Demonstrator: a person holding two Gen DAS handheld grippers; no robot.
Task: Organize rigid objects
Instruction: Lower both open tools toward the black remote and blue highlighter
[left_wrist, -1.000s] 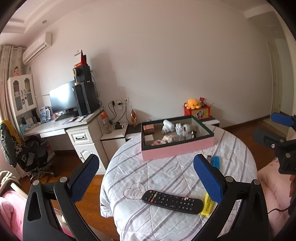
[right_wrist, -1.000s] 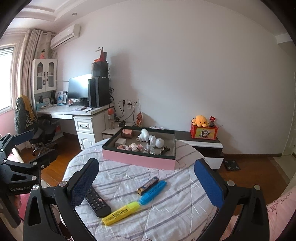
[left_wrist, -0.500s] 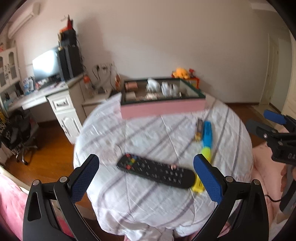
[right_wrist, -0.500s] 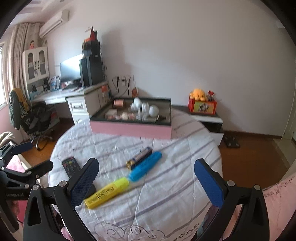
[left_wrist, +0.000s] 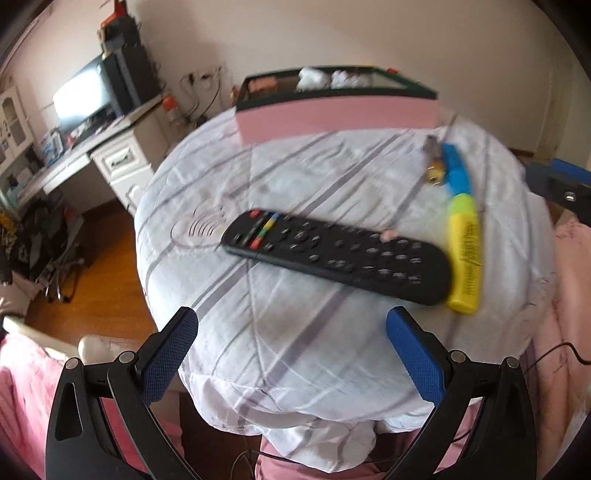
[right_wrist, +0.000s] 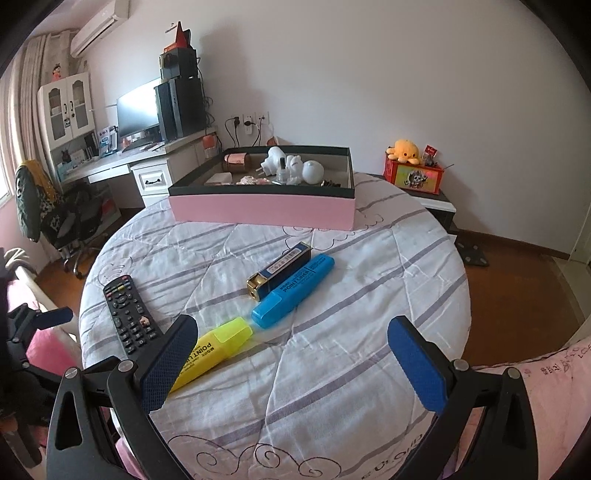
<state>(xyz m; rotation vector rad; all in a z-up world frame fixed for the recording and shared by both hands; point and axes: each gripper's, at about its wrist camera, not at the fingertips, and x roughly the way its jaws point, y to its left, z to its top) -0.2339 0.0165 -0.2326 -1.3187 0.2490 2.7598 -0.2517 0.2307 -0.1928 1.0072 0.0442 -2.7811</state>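
Left claw (left_wrist: 291, 354) spread above remote (left_wrist: 336, 254), right claw (right_wrist: 291, 362) empty

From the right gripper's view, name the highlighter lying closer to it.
The yellow highlighter: it lies by the right gripper's left finger, while the blue highlighter sits farther back beside the dark blue lighter-like case.

Soft daylight fills both views, brightest left of the pink box (right_wrist: 262, 208). The left wrist view is motion-blurred, smearing the remote (left_wrist: 336, 256); the right wrist view is sharp. Fisheye curvature and dark vignetting ring the edges.
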